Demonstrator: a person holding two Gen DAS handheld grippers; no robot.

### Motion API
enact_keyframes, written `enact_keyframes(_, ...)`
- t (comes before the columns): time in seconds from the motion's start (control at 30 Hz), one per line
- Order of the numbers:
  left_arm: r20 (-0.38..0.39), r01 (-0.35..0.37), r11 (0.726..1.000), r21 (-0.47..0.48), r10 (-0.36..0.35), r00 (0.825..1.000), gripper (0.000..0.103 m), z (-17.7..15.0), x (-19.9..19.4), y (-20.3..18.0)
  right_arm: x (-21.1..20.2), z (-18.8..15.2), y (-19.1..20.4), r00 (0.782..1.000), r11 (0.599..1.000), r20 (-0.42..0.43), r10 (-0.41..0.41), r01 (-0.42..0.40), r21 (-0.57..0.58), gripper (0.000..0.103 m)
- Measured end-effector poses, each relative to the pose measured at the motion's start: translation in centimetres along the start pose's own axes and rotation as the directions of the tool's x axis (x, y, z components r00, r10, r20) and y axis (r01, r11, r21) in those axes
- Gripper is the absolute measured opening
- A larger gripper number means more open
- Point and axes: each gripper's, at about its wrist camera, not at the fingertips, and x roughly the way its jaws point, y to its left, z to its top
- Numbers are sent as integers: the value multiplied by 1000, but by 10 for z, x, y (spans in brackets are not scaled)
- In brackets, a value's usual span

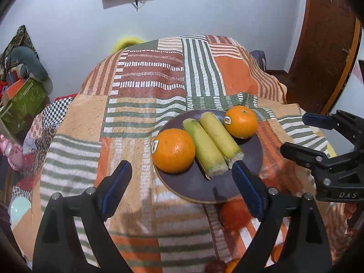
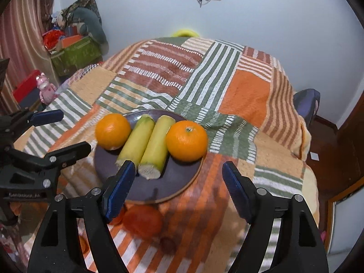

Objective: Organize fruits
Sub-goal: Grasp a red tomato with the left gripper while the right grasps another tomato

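Note:
A dark round plate (image 1: 200, 188) (image 2: 182, 177) lies on the patterned cloth. On it sit two oranges, one on the left (image 1: 173, 150) (image 2: 112, 131) and one on the right (image 1: 241, 121) (image 2: 187, 140), with two yellow-green cut pieces (image 1: 212, 144) (image 2: 145, 144) side by side between them. My left gripper (image 1: 182, 177) is open and empty above the plate's near edge. My right gripper (image 2: 178, 175) is open and empty above the plate's near right edge; it also shows in the left wrist view (image 1: 295, 134). The left gripper shows in the right wrist view (image 2: 68, 132).
A reddish fruit (image 1: 234, 213) (image 2: 142, 220) lies on the cloth (image 1: 136, 113) just in front of the plate, with small blurred fruits (image 2: 168, 243) nearer the front edge. Boxes and toys (image 2: 72, 50) are piled at the left. A wooden door (image 1: 325, 45) stands at the right.

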Motion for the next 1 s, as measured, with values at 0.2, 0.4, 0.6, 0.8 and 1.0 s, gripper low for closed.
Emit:
enact_keyframes(0.2, -12, 21, 1000, 1, -21, 1000, 90, -21, -21, -6, -18, -22, 4, 1000, 1000, 2, 2, -2, 19, 81)
enact_keyframes(0.4, -60, 55, 998, 4, -55, 997, 90, -46, -22, -12, -17, -45, 6, 999, 999, -39, 14, -12, 30, 81)
enact_keyframes(0.6, -102, 90, 996, -2, -90, 991, 80, -63, -9, -17, -6, -63, 13, 996, 999, -76, 40, -38, 25, 81)
enact_keyframes(0.8, -140, 133, 991, 30, -128, 982, 70, -70, 4, -25, 19, -66, 17, 987, 995, -128, 95, -92, 31, 73)
enact_keyframes(1.0, -153, 160, 985, 61, -149, 977, 68, -74, 11, -34, 44, -66, 21, 971, 988, -186, 153, -148, 41, 61)
